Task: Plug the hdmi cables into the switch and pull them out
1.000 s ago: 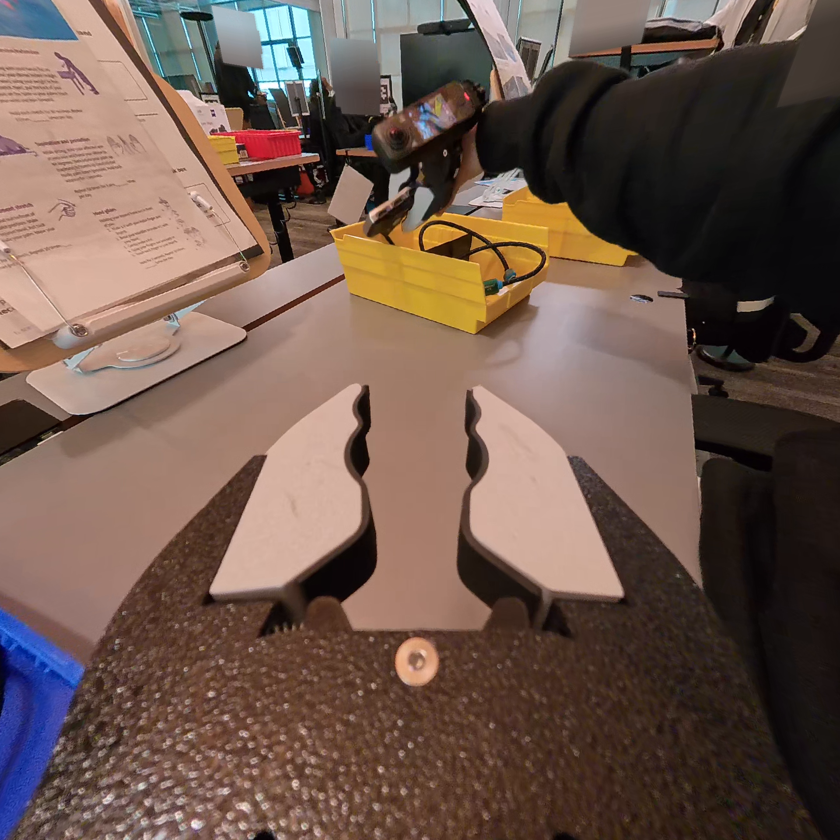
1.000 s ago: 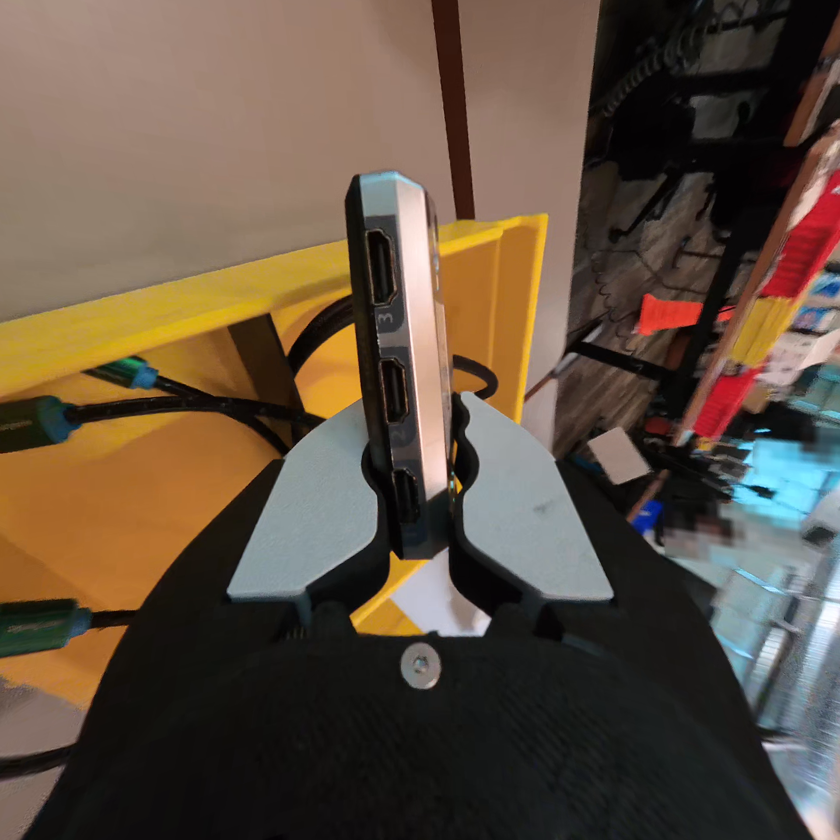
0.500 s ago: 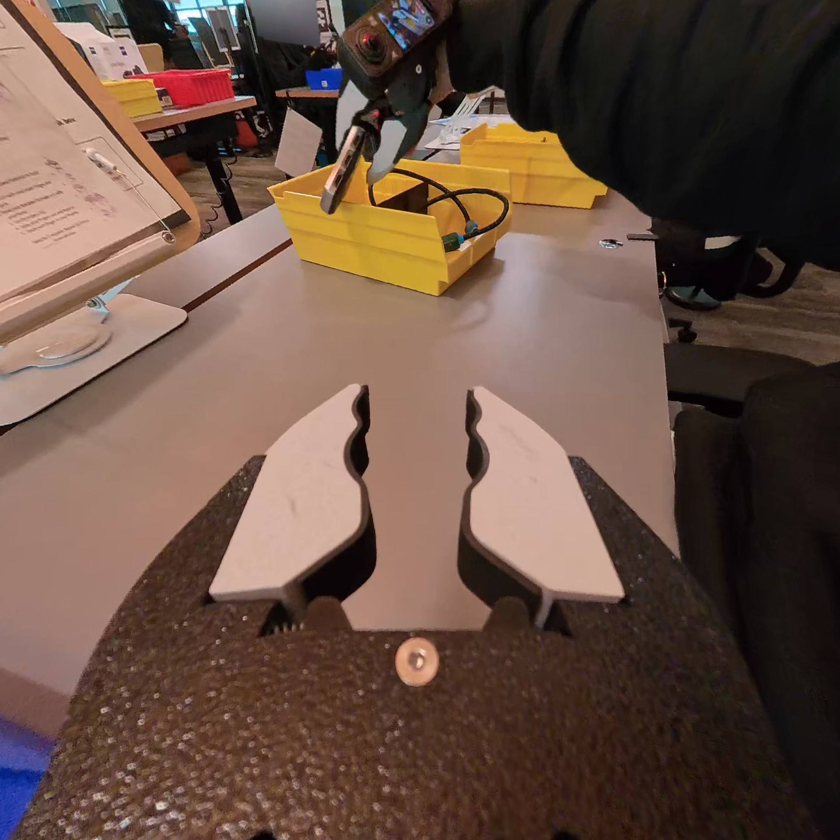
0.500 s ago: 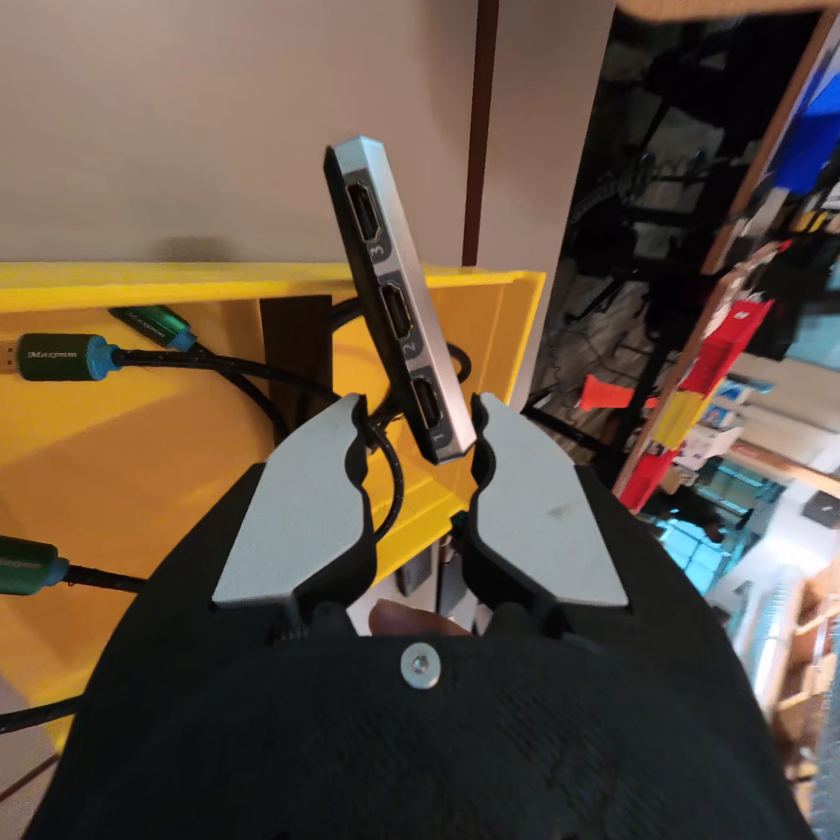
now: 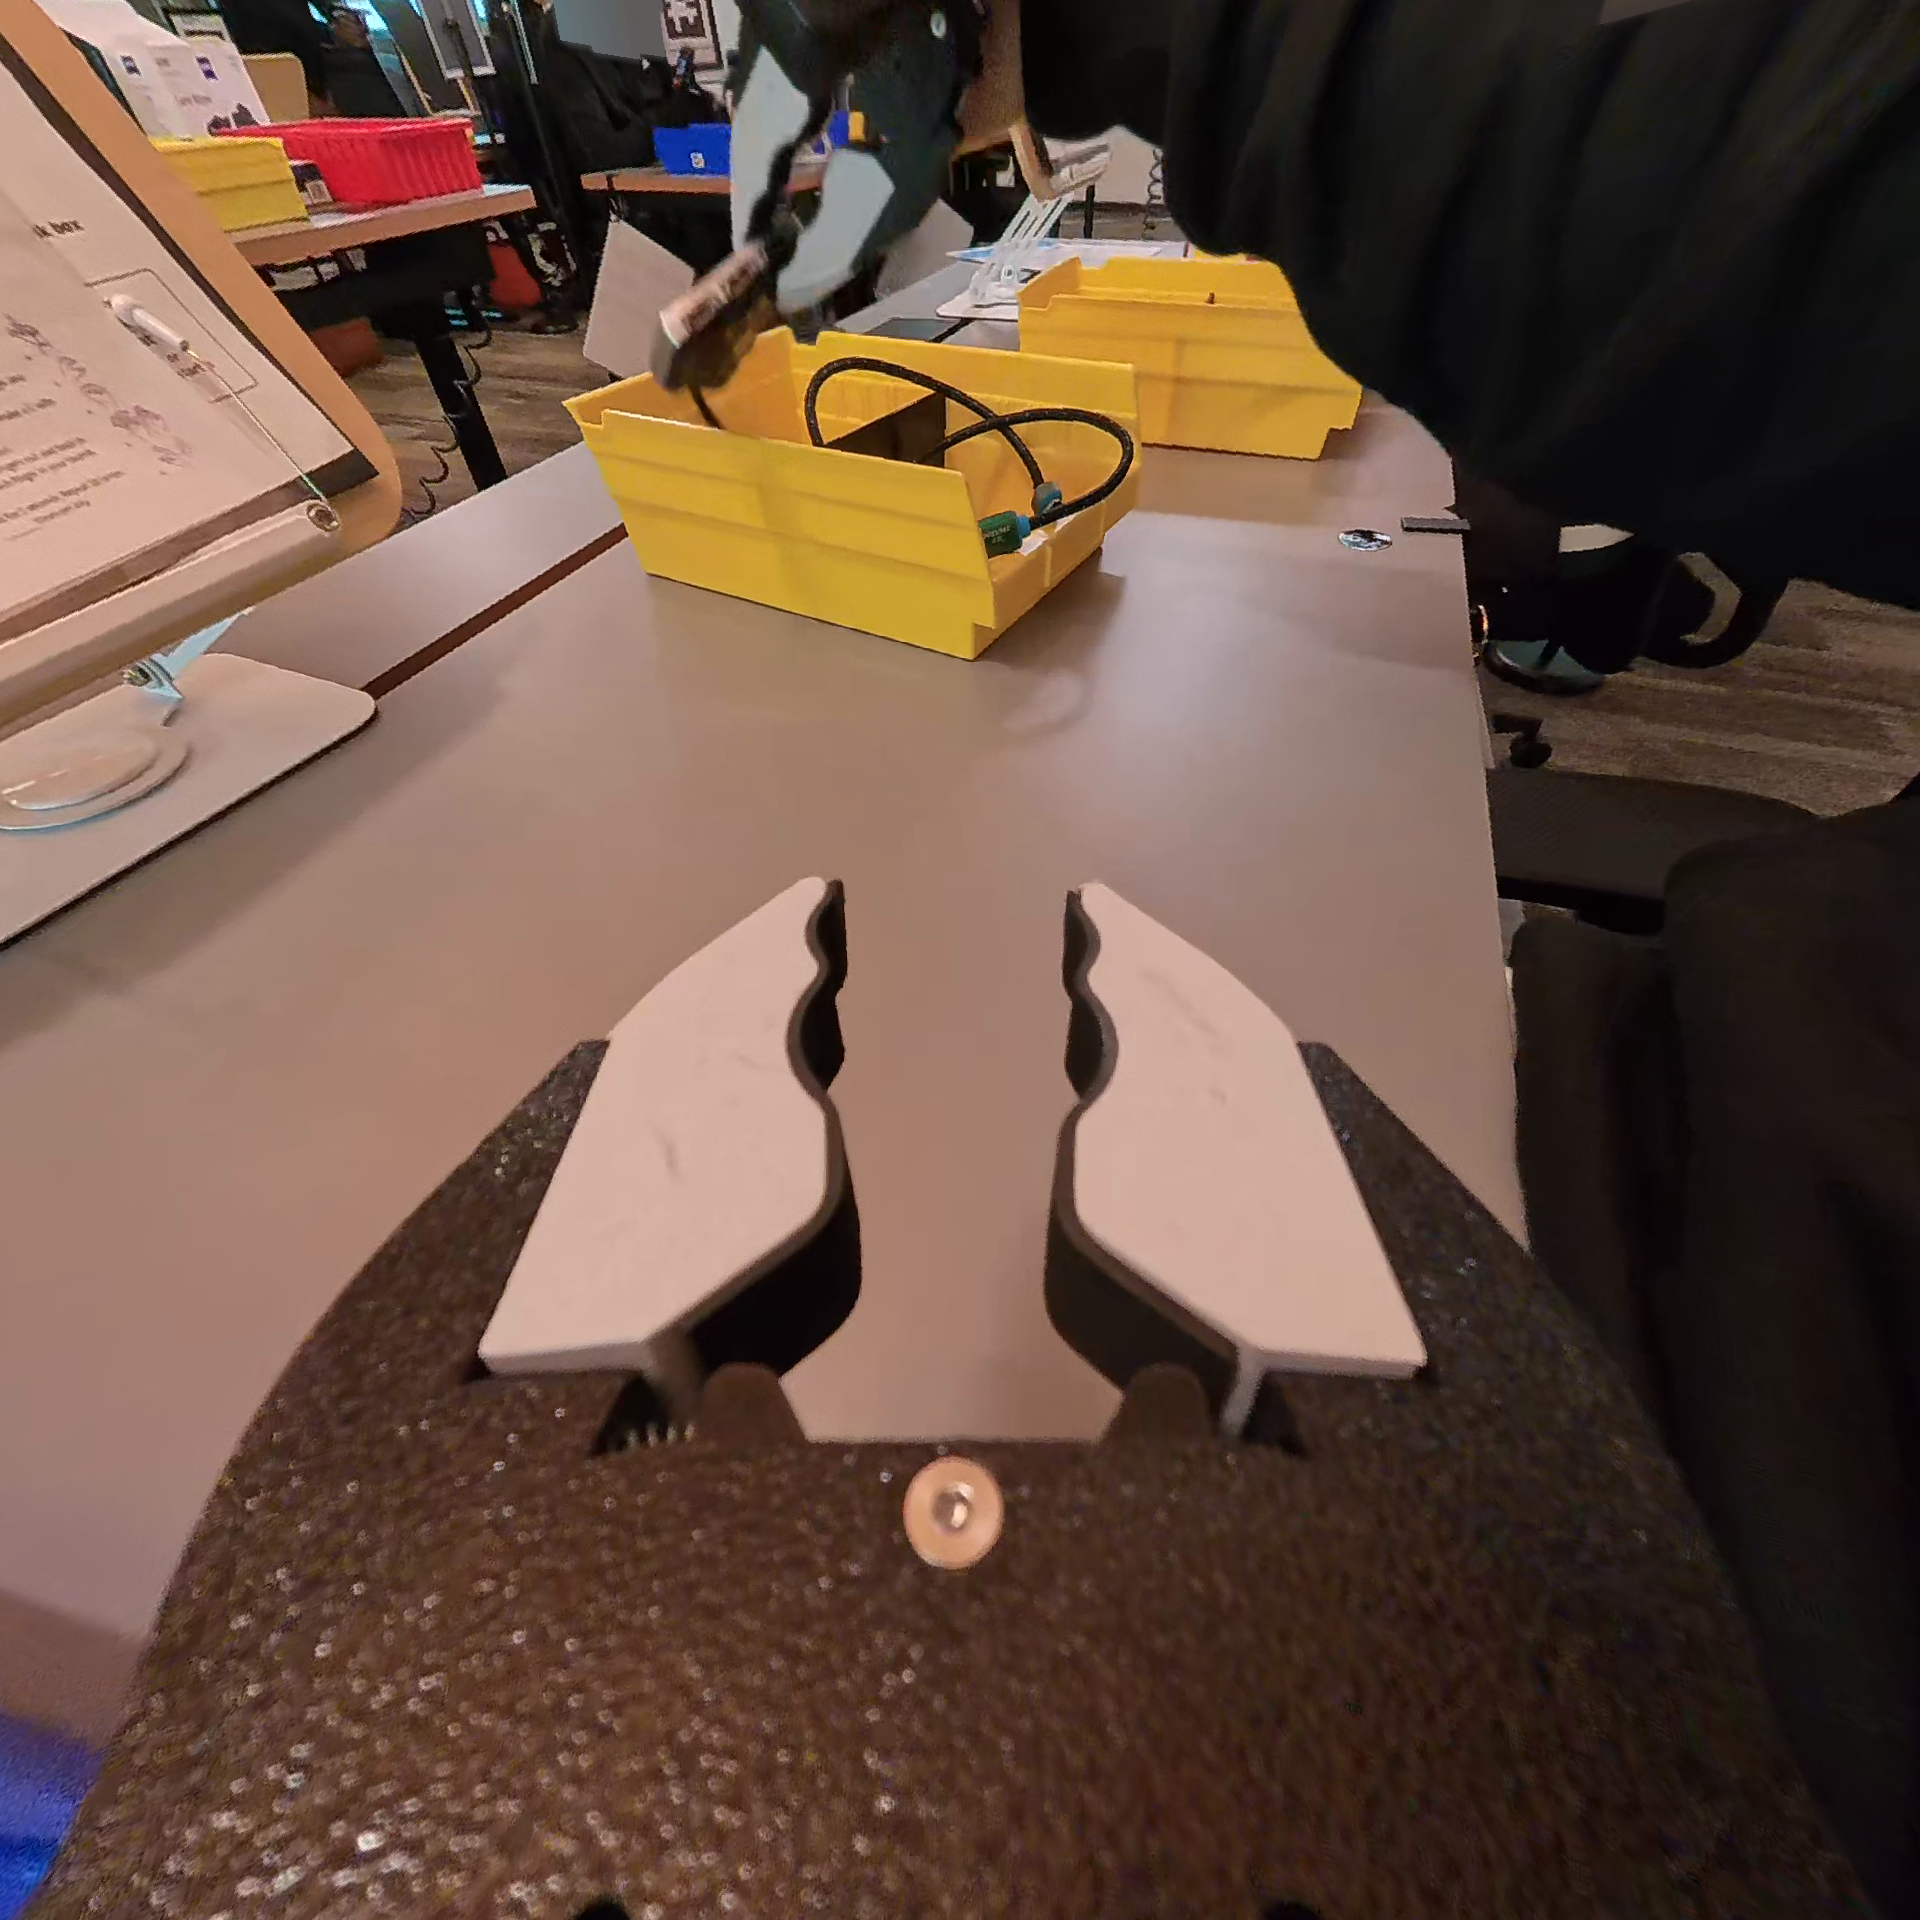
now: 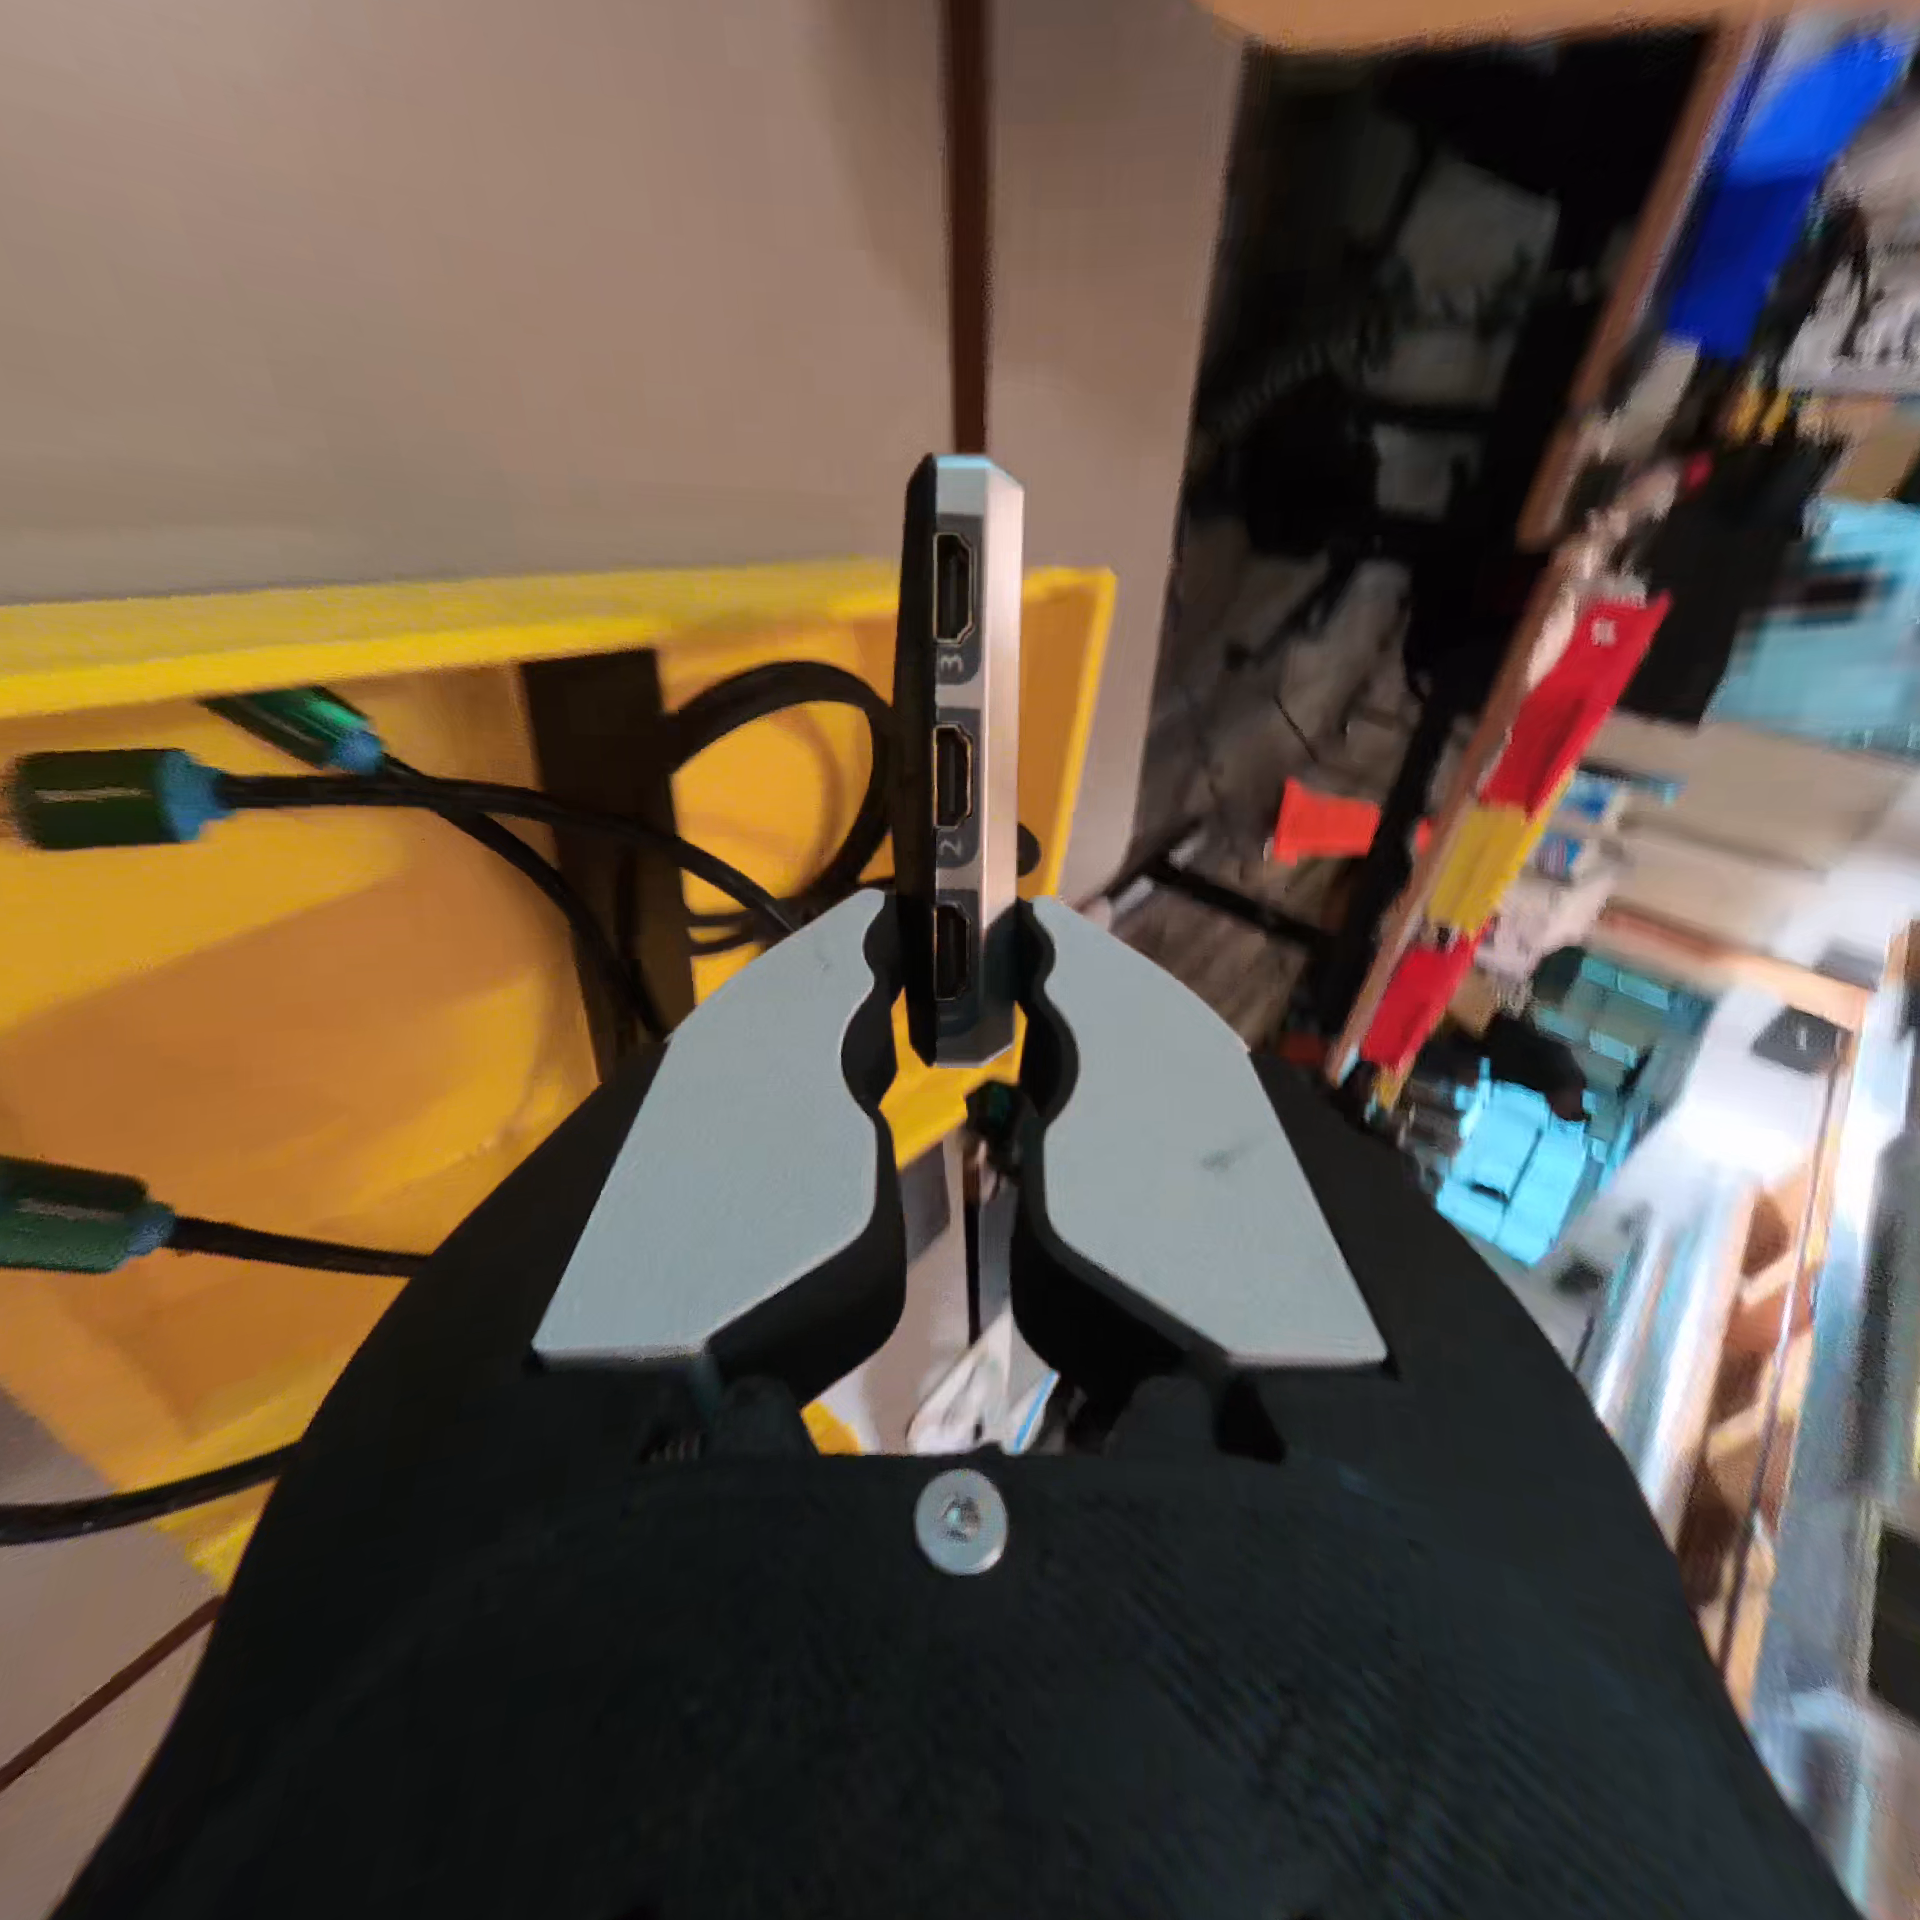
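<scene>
The right tool (image 6: 956,997) pinches the slim, rigid grey metal HDMI switch (image 6: 961,748) by its near end above the yellow plastic bin (image 5: 831,520) at the desk's (image 5: 935,779) far side; light but probably slippery, it is best clamped across its flat faces, while the left tool (image 5: 951,997) hovers parted and empty.

Bin (image 5: 831,530) on table (image 5: 727,831), far centre; cables (image 5: 977,436) coiled in it. Second bin (image 5: 1195,353) behind, to its right. Stand (image 5: 156,416) at table's left edge. Switch (image 5: 707,312) above bin's left end.
</scene>
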Available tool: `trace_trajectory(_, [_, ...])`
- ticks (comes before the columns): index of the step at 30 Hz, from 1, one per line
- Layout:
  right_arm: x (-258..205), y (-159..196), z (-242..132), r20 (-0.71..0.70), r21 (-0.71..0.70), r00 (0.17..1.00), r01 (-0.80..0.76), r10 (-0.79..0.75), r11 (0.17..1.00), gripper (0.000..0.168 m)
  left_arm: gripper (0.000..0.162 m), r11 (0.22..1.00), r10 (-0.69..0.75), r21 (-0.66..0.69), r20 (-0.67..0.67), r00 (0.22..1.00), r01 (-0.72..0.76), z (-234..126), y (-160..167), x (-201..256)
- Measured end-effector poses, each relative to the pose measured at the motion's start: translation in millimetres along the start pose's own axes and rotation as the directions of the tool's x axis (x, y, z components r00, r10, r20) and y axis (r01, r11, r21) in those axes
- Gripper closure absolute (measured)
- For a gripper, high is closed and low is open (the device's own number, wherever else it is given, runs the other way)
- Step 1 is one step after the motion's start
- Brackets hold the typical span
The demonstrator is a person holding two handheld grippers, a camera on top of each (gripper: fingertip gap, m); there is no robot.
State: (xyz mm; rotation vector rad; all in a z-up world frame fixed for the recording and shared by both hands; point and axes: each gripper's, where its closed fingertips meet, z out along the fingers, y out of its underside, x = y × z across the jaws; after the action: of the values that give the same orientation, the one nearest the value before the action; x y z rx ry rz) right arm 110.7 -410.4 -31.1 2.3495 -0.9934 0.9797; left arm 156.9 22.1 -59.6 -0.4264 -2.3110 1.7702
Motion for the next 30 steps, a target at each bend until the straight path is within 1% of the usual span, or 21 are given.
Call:
trace_trajectory(2, [15.0, 19.0, -0.8, -0.029, -0.124, 0.998, -0.058, 0.055, 0.991, 0.148, 0.123, 1.0, -0.003, -0.007, -0.003, 1.0, 0.003, 1.5, 1.9, 0.3])
trace_trajectory(4, [20.9, 39.1, 0.7, -0.029, -0.264, 0.998, 0.044, -0.053, 0.964, 0.148, 0.123, 1.0, -0.002, -0.014, -0.005, 1.0, 0.002, 2.1, 3.3, 0.5])
trace_trajectory(6, [18.2, 49.1, 7.3, 0.011, -0.339, 0.985, 0.163, -0.17, 0.927, 0.148, 0.123, 1.0, -0.001, -0.013, -0.009, 1.0, 0.001, 1.9, 3.2, 1.1])
trace_trajectory(8, [17.7, 58.6, 16.1, 0.025, -0.425, 0.968, 0.238, -0.251, 0.873, 0.149, 0.123, 1.0, -0.004, -0.008, -0.011, 1.0, 0.003, 1.3, 2.5, 1.2])
trace_trajectory(10, [14.0, 62.1, 26.9, 0.046, -0.492, 0.936, 0.325, -0.349, 0.807, 0.148, 0.123, 1.0, -0.005, -0.005, -0.015, 1.0, 0.005, 0.5, 2.3, 1.3])
trace_trajectory(12, [6.5, 58.9, 39.3, 0.072, -0.519, 0.911, 0.383, -0.407, 0.764, 0.148, 0.124, 1.0, -0.007, 0.0, -0.017, 1.0, 0.007, -0.5, 2.0, 0.9])
trace_trajectory(14, [-1.2, 51.7, 50.7, 0.09, -0.517, 0.896, 0.415, -0.435, 0.748, 0.148, 0.124, 1.0, -0.014, 0.008, -0.02, 1.0, 0.014, -1.4, 1.4, 0.5])
trace_trajectory(15, [-7.1, 47.1, 56.6, 0.107, -0.502, 0.895, 0.425, -0.434, 0.753, 0.148, 0.124, 1.0, -0.018, 0.011, -0.021, 1.0, 0.019, -1.7, 1.4, 0.0])
trace_trajectory(17, [-25.6, 34.2, 67.7, 0.161, -0.418, 0.889, 0.454, -0.428, 0.787, 0.146, 0.124, 1.0, -0.026, 0.013, -0.022, 0.999, 0.026, -1.7, 1.8, -0.7])
trace_trajectory(18, [-27.3, 35.1, 69.8, 0.161, -0.426, 0.897, 0.44, -0.412, 0.791, 0.145, 0.124, 1.0, -0.028, 0.012, -0.023, 0.999, 0.028, -1.7, 2.1, -0.8])
trace_trajectory(20, [-27.1, 35.6, 72.3, 0.13, -0.418, 0.927, 0.372, -0.351, 0.828, 0.144, 0.124, 1.0, -0.027, 0.011, -0.026, 0.999, 0.027, -1.4, 2.2, -0.3])
trace_trajectory(22, [-29.7, 31.5, 71.3, 0.117, -0.342, 0.953, 0.302, -0.278, 0.89, 0.142, 0.124, 1.0, -0.024, 0.009, -0.03, 0.999, 0.024, -1.3, 2.2, 0.7])
trace_trajectory(24, [-30.5, 20.6, 66.3, 0.099, -0.224, 0.976, 0.213, -0.195, 0.951, 0.139, 0.124, 1.0, -0.023, 0.008, -0.033, 0.999, 0.023, -1.2, 2.2, 1.1])
trace_trajectory(26, [-25.4, 20.6, 59.8, 0.076, -0.193, 0.985, 0.168, -0.156, 0.967, 0.135, 0.124, 1.0, -0.025, 0.01, -0.036, 0.999, 0.026, -0.6, 1.8, 1.5])
trace_trajectory(28, [-25.5, 26.4, 54.3, 0.086, -0.198, 0.983, 0.176, -0.162, 0.964, 0.136, 0.124, 1.0, -0.027, 0.006, -0.038, 0.999, 0.027, 0.3, 2.1, 2.4])
trace_trajectory(30, [-21.0, 30.8, 48.6, 0.062, -0.207, 0.983, 0.184, -0.175, 0.961, 0.14, 0.124, 1.0, -0.021, 0.0, -0.039, 0.999, 0.021, 1.1, 2.7, 3.7])
